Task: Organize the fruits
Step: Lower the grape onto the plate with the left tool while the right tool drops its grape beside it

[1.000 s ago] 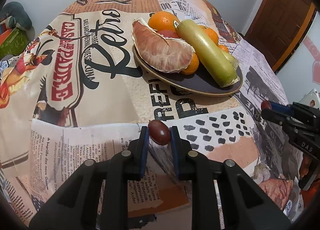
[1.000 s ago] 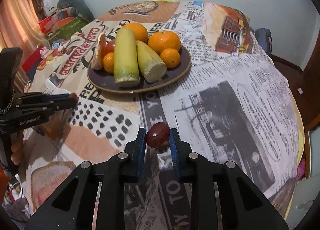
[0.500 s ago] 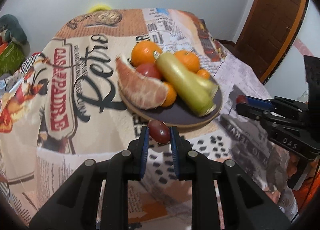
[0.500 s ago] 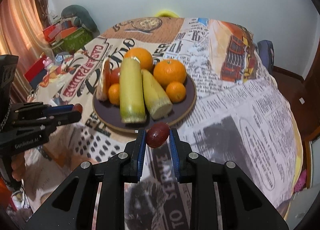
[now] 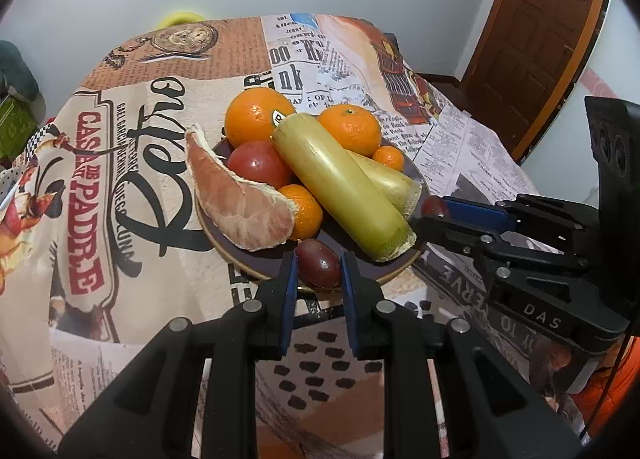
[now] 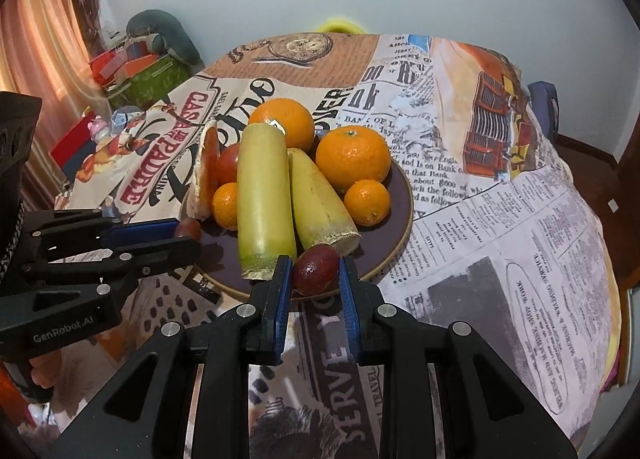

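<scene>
A dark plate holds oranges, a red fruit, a pomelo segment, and two yellow-green stalk pieces. My left gripper is shut on a dark red grape over the plate's near rim. My right gripper is shut on another dark red grape over the plate's near edge. Each gripper shows in the other's view, at the plate's side.
The table wears a printed newspaper-style cloth. A brown door stands at the right. Boxes and a cushion lie beyond the table's left side, by a curtain.
Both grippers have moved forward with their grapes, from over the cloth to the plate's near rim. The plate looks closer in both views.
</scene>
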The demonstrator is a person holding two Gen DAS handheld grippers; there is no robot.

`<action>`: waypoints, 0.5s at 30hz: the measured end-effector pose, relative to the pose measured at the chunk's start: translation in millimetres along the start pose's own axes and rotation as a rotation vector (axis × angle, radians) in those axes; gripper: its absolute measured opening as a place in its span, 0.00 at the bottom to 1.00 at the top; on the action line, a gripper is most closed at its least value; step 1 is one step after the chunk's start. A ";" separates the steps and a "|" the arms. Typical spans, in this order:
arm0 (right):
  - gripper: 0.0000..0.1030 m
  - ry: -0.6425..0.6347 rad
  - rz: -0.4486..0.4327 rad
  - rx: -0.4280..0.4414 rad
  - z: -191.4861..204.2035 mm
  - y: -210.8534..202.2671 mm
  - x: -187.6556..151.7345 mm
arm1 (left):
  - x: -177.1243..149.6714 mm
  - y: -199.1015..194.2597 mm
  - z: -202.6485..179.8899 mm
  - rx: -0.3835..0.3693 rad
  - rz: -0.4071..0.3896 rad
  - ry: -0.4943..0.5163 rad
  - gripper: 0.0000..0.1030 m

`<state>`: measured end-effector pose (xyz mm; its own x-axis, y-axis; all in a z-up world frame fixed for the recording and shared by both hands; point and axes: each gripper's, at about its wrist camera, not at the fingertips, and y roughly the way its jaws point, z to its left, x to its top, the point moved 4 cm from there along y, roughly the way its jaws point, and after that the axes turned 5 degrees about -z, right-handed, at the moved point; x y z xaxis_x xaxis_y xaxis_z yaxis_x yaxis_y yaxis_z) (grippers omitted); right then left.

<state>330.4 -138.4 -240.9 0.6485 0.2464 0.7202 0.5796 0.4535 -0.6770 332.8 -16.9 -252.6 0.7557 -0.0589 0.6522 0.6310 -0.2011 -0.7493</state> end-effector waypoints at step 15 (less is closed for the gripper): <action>0.26 0.021 0.022 -0.002 -9.0 8.2 -2.8 | -0.4 15.7 0.8 -0.004 0.026 -0.011 0.31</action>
<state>337.8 -143.0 -249.8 0.6710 0.2385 0.7021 0.5663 0.4463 -0.6929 342.6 -19.3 -264.8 0.7736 -0.0528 0.6315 0.6108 -0.2032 -0.7653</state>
